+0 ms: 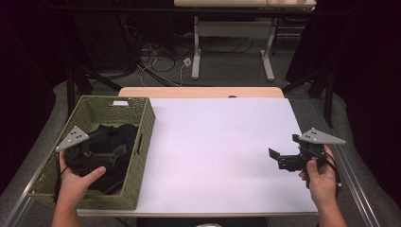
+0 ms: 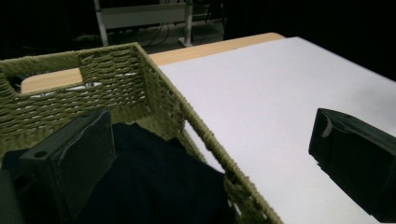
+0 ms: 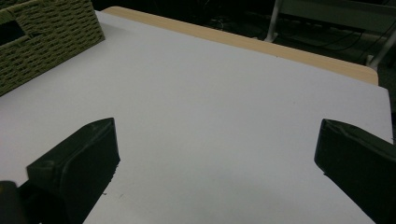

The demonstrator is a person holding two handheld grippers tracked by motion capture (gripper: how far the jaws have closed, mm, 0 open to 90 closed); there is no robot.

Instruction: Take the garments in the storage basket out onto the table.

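A green woven basket [image 1: 147,124] stands at the table's left side with a dark cloth [image 1: 124,136] lying inside it. My left gripper [image 1: 115,142] is held inside the basket just above the cloth, open with nothing between its jaws. In the left gripper view the basket's wall [image 2: 159,88] runs between the jaws, the cloth [image 2: 154,186] lies below, and the left gripper [image 2: 212,128] spans the rim. My right gripper [image 1: 284,146] hovers over the white table top [image 1: 217,151] at the right, open and holding nothing. The right gripper [image 3: 217,135] has bare white surface [image 3: 210,93] between its jaws.
A wooden strip [image 1: 201,92] borders the table's far edge. Behind it stands another table on white legs [image 1: 196,52], with cables on the floor [image 1: 156,64]. The basket's corner [image 3: 46,42] sits at the upper left of the right gripper view.
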